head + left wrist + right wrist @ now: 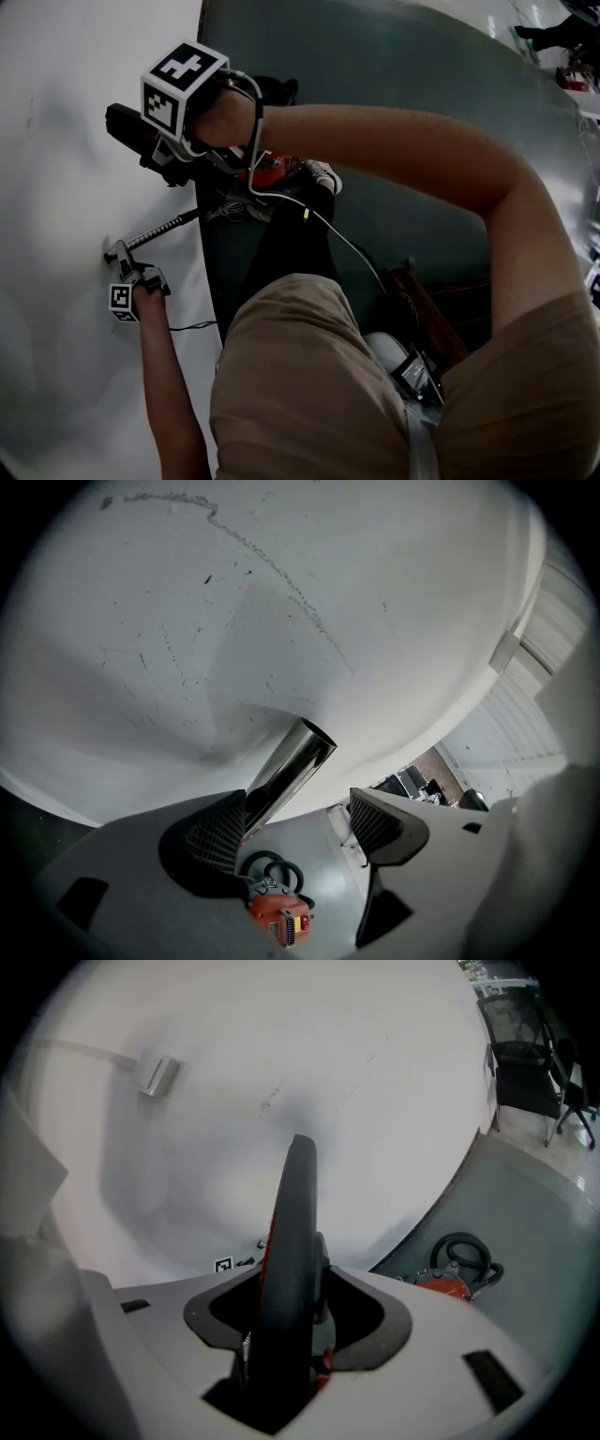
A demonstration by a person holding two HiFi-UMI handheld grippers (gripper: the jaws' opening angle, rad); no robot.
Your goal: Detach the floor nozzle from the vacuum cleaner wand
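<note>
The black floor nozzle [127, 127] is off the wand and raised over the white surface, with my right gripper [164, 155] shut on it. In the right gripper view the nozzle [291, 1241] stands edge-on, squeezed between the jaws of that gripper [295, 1309]. The chrome wand [159, 228] lies lower left with its open end bare. My left gripper [131, 274] sits at that end. In the left gripper view the wand [291, 761] lies against the left pad [220, 834], the other pad stands apart, and the gripper [300, 813] is open.
The red vacuum body [272, 172] with a black coiled hose [464, 1251] rests at the edge of the grey floor [403, 112]. A white cable [337, 239] trails from the right gripper. Office chairs [525, 1044] stand far off. A small metal piece [155, 1074] lies on the white surface [56, 234].
</note>
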